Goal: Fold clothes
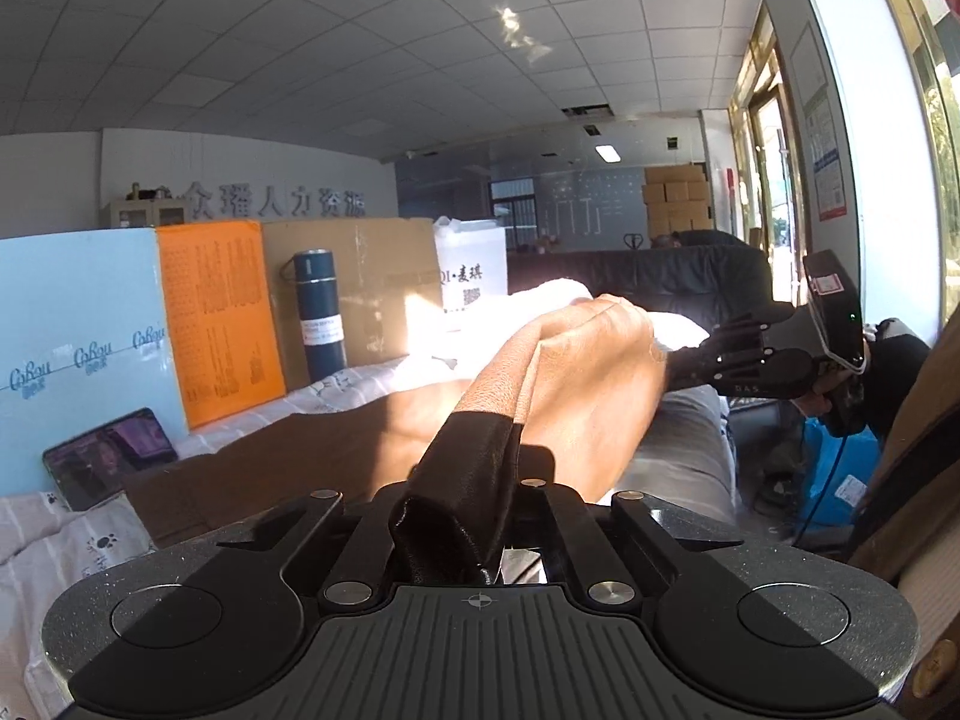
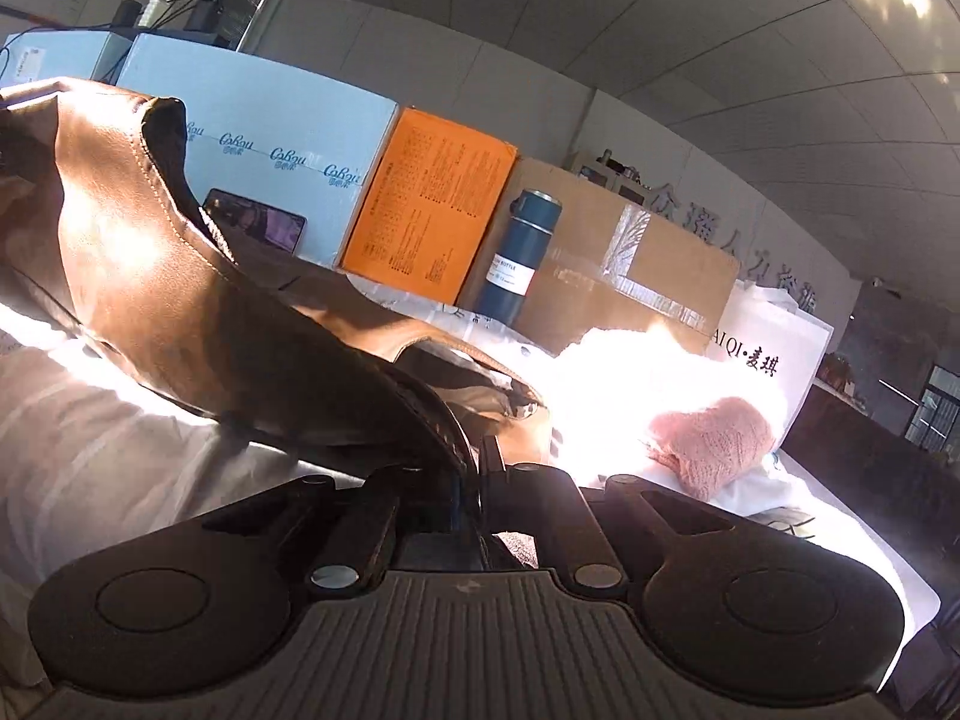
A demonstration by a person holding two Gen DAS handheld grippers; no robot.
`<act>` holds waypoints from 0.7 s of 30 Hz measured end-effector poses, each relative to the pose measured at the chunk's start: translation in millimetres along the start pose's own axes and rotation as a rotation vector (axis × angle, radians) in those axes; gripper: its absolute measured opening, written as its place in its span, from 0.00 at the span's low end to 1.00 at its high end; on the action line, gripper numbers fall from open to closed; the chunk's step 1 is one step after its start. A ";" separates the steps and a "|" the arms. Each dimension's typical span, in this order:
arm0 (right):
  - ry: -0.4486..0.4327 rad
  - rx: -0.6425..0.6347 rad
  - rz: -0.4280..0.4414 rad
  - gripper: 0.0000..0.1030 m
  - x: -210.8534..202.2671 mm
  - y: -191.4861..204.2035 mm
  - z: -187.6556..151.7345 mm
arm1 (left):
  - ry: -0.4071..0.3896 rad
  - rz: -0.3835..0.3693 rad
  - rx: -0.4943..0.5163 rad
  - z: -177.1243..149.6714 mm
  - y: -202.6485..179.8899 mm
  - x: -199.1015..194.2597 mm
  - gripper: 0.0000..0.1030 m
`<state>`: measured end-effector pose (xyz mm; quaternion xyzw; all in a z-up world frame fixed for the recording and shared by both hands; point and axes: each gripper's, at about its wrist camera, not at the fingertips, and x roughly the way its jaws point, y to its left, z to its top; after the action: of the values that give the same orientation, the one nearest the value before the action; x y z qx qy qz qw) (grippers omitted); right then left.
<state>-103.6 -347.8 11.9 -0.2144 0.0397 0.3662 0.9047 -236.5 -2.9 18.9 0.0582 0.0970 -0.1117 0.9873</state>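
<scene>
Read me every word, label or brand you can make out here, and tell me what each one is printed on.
"CoRou", repeated along a line: light blue box.
"QI·麦琪": white bag.
"DAS", rest hidden: right hand-held gripper.
"众瑶人力资源", raised letters: back wall.
Fine print, too small to read: orange box.
"BOTTLE" partly legible, rest blurred: blue bottle label.
Posters by the window: blurred.

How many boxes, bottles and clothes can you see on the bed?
Boxes: 3 (light blue box, orange box, brown cardboard box)
Bottles: 1 (dark blue metal bottle)
Clothes: 2 (brown leather-look garment, pink knitted garment)
Total: 6
</scene>
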 end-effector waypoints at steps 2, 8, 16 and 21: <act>-0.046 0.012 -0.001 0.05 7.2 -5.2 9.9 | -0.029 0.041 -0.020 7.1 11.8 4.8 0.04; -0.139 0.057 -0.014 0.05 52.1 -20.1 42.9 | -0.091 0.147 -0.110 29.2 55.6 30.6 0.04; -0.020 0.090 0.018 0.05 159.6 -29.9 68.7 | -0.031 0.213 -0.274 31.9 129.3 91.8 0.04; 0.068 0.150 0.013 0.06 210.0 -30.9 60.8 | 0.080 0.214 -0.399 15.6 170.3 131.2 0.05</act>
<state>65.3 -206.7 29.9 -0.1580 0.0993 0.3605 0.9139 -68.8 132.5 23.1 -0.1239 0.1495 0.0174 0.9808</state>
